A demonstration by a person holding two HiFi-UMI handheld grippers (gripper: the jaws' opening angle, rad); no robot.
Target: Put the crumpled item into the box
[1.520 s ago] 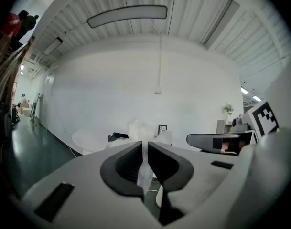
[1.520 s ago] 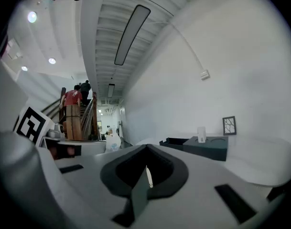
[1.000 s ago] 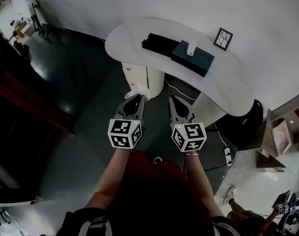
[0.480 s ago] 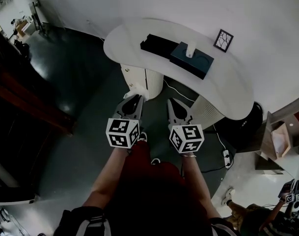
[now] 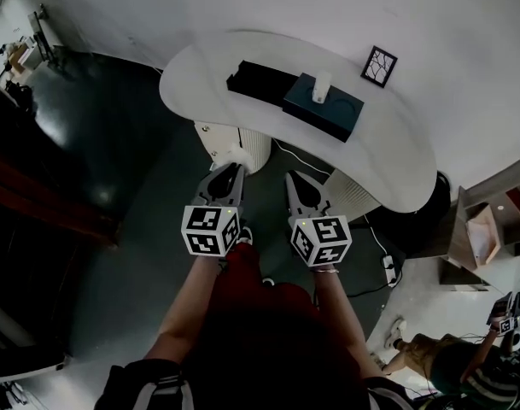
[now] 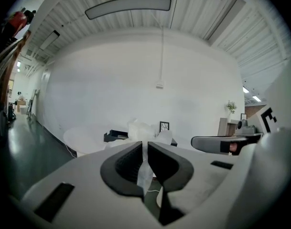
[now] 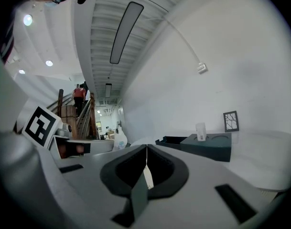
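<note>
My left gripper (image 5: 229,171) is shut on a white crumpled item (image 5: 236,155), which bulges out past the jaw tips in the left gripper view (image 6: 144,130). My right gripper (image 5: 294,180) is beside it, shut with nothing in it (image 7: 146,151). Both hang over the dark floor, short of the white curved table (image 5: 396,156). On the table lies an open black box (image 5: 258,81), which also shows low in the right gripper view (image 7: 170,140). A dark teal box (image 5: 324,107) with a small white cup (image 5: 322,85) on top adjoins it.
A framed picture (image 5: 379,65) leans on the wall behind the table. Ribbed white pedestals (image 5: 253,143) hold the table up. A cable and power strip (image 5: 388,268) lie on the floor at right, near a wooden shelf (image 5: 483,233). Another person (image 5: 469,370) crouches at bottom right.
Both grippers have come slightly closer to the table, and the table has shifted left in the head view. The left gripper still holds the crumpled item.
</note>
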